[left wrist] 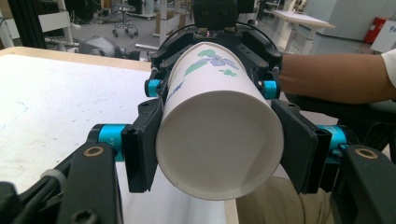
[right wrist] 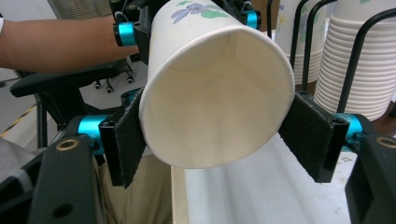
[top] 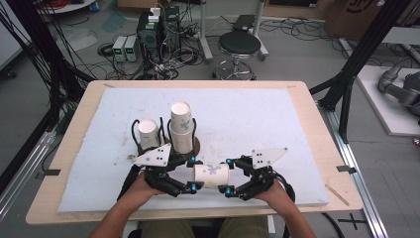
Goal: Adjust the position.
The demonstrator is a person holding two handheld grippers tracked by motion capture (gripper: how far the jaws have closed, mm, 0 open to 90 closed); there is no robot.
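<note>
a paper cup is held on its side just above the near edge of the table, between the left gripper and the right gripper. in the left gripper view its closed base end is flanked by that gripper's jaws, set about cup-width apart with the pads against the wall. in the right gripper view the open mouth is pinched the same way, though the far pad looks barely touching. so it's gripped from both ends at once. being thin paper, it's probably very light and easily crushed, especially at the open rim; the base end is stiffer and likely the safer place to be held. two cup stacks are racked just behind.
</note>
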